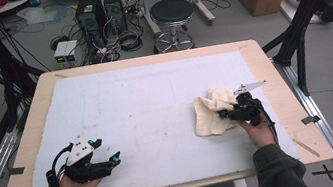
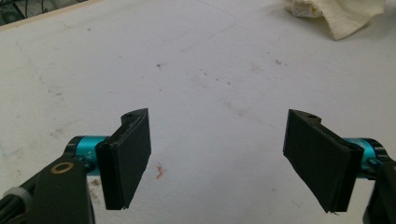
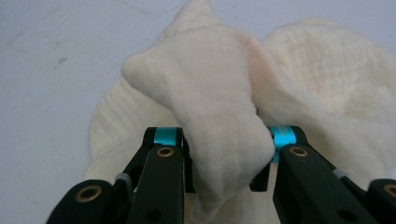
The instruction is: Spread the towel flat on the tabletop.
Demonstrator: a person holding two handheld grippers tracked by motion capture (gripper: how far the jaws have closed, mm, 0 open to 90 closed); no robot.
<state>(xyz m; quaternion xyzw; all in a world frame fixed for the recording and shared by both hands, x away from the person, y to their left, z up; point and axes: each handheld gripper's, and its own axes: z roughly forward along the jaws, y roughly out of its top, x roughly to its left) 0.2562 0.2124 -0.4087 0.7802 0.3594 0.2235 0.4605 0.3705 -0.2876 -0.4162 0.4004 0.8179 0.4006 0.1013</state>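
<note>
Nearest us, at the lower left of the high view, our left gripper (image 1: 106, 160) rests on the white mat (image 1: 145, 102) with its jaws spread wide and nothing between them. At the lower right, our right gripper (image 1: 238, 108) is clenched on a bunched fold of the cream cloth (image 1: 210, 112), which lies crumpled on the mat's right side. We judge the grasp made, and the work on the cloth, whether spreading or folding, barely begun. Beyond the table (image 1: 33, 125) stands a black stool (image 1: 171, 11).
</note>
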